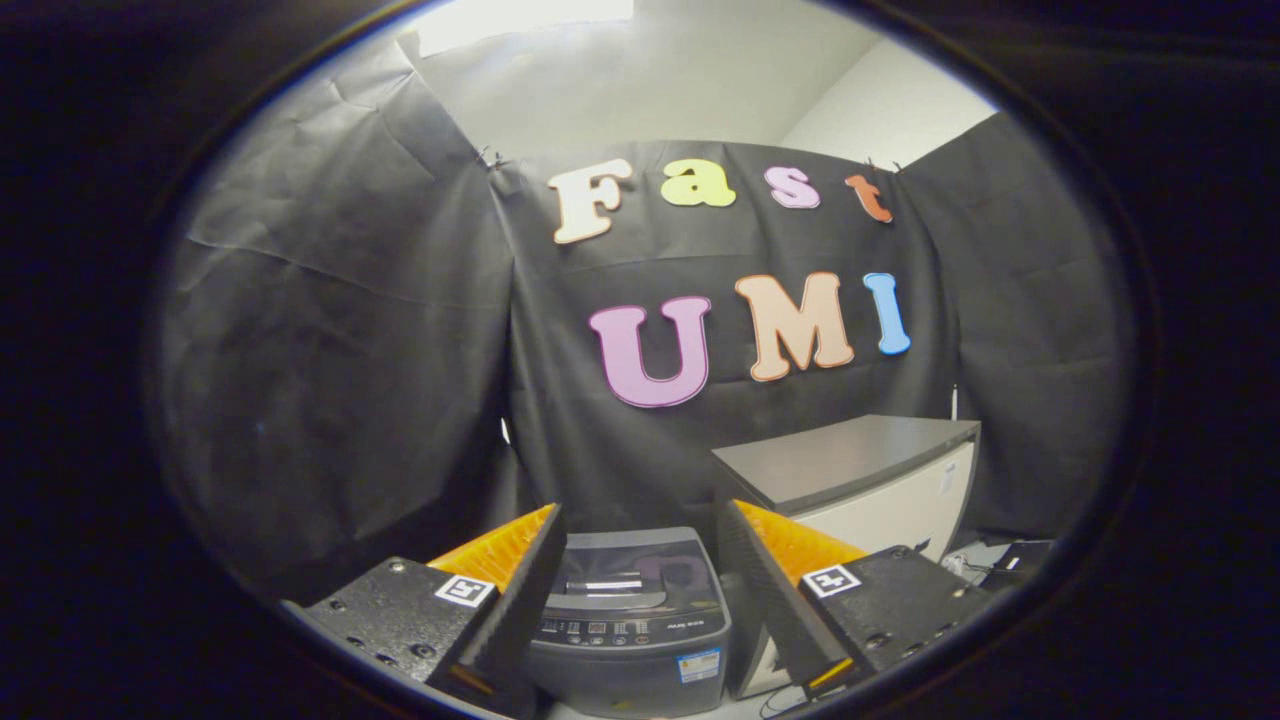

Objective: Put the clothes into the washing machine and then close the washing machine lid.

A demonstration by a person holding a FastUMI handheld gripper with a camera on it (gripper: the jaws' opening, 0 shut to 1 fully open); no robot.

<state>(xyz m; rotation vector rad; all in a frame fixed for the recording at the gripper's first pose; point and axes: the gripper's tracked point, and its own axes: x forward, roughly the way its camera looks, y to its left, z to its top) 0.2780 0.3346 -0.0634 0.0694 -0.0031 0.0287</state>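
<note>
black cloth booth, white ceiling above. one washing machine (630,620) stands beyond the gripper (640,590), seen between its fingers, lid down. one grey-topped cabinet (850,480) beside it. fingers wide apart, holding nothing. lid-down fits clothes awaiting loading or job complete.

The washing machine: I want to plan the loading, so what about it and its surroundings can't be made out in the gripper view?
- Washing machine: the lid looks shut, so the drum is hidden.
- Its control panel: markings too small to read.
- Its sides: covered by the open hand-held gripper, whose fingers flank it.
- White cabinet beside it: lower front hidden behind the right finger.
- Clothes: where they lie cannot be told.
</note>
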